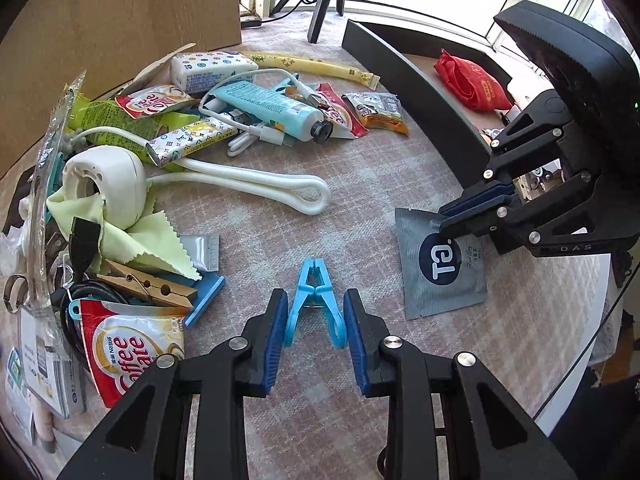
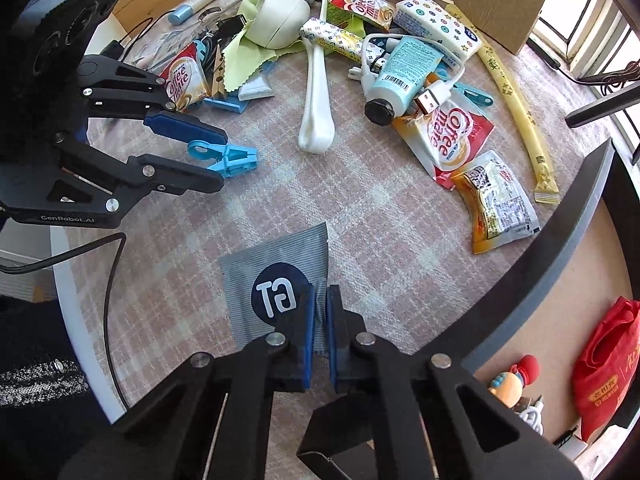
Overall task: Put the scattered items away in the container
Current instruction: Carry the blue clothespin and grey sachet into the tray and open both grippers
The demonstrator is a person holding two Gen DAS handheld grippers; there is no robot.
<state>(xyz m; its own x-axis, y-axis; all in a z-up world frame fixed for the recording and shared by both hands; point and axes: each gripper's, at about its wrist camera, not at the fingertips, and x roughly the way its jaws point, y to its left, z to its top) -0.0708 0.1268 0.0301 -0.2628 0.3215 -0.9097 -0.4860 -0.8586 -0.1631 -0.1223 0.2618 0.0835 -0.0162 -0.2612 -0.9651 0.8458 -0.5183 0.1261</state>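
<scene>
A blue plastic clothes peg (image 1: pixel 316 280) sits between the blue pads of my left gripper (image 1: pixel 316 300), which is shut on the peg's two handles just over the checked cloth. The right wrist view shows the same left gripper (image 2: pixel 222 160) holding that peg (image 2: pixel 240 158). A grey foil sachet (image 2: pixel 272 280) with a dark round logo has one edge pinched in my right gripper (image 2: pixel 321 292). In the left wrist view the right gripper (image 1: pixel 442 222) grips the sachet's (image 1: pixel 440 276) upper corner. The dark-rimmed container (image 1: pixel 420 92) (image 2: pixel 560 248) lies to the right.
A red bag (image 2: pixel 604 368) and a small toy (image 2: pixel 510 384) lie in the container. On the cloth sits a pile: Coffee-mate sachets (image 1: pixel 132 352), a blue tube (image 1: pixel 272 108), white cables, a wooden peg (image 1: pixel 148 284), a white looped handle (image 1: pixel 256 184), a yellow cloth. A cardboard box (image 1: pixel 120 20) stands behind.
</scene>
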